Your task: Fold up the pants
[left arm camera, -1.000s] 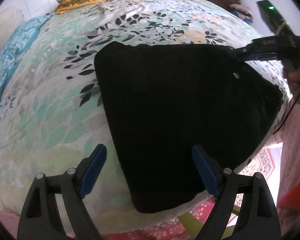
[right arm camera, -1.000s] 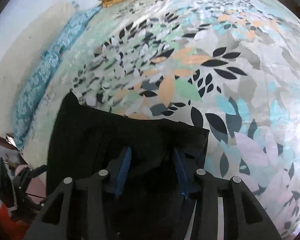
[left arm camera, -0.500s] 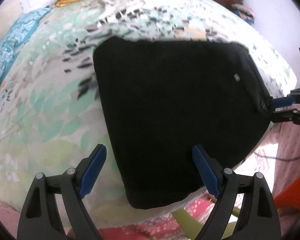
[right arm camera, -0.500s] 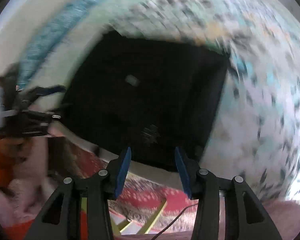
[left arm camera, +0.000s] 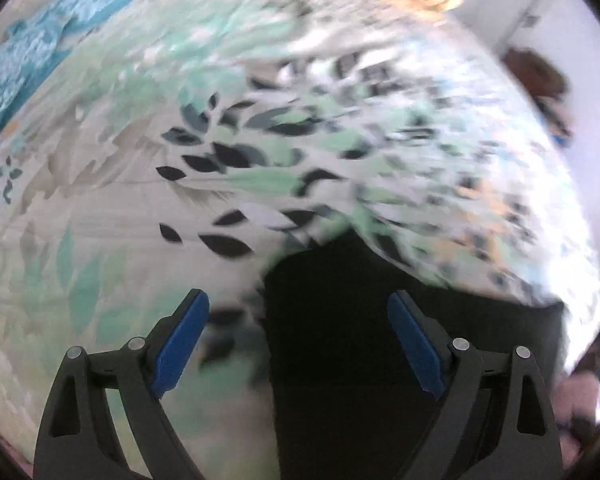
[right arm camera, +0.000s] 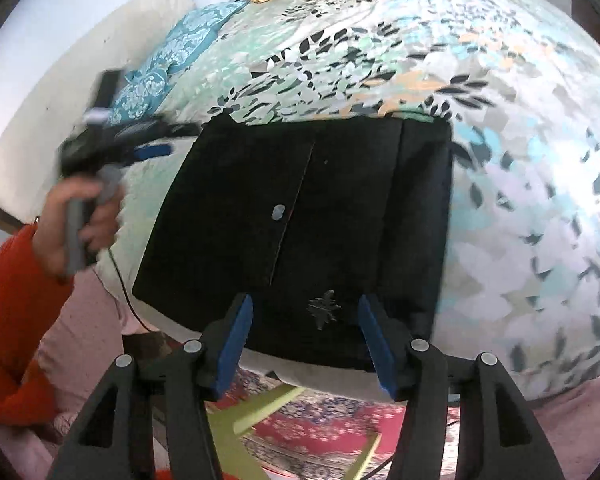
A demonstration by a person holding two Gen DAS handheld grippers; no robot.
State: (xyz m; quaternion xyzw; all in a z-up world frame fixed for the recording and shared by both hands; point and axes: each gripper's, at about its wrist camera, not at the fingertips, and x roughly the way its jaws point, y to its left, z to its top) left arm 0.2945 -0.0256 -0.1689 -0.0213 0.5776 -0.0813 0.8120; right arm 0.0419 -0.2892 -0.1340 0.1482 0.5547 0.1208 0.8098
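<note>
— Where are the pants?

— The black pants point(right arm camera: 300, 220) lie folded into a rough square on the leaf-print bedsheet point(right arm camera: 520, 200), filling the centre of the right wrist view, near the bed's lower edge. In the left wrist view they sit at lower centre point(left arm camera: 380, 340).

— And the right claw?

— The right claw point(right arm camera: 306, 340) is at the bottom of the frame, spread wide, gripping nothing.

— The left one?

— The left claw point(left arm camera: 298, 344) is also wide open and empty, with the pants' corner between its pads. It appears blurred at the centre left of the right wrist view point(right arm camera: 140, 148), beside the pants.
</note>
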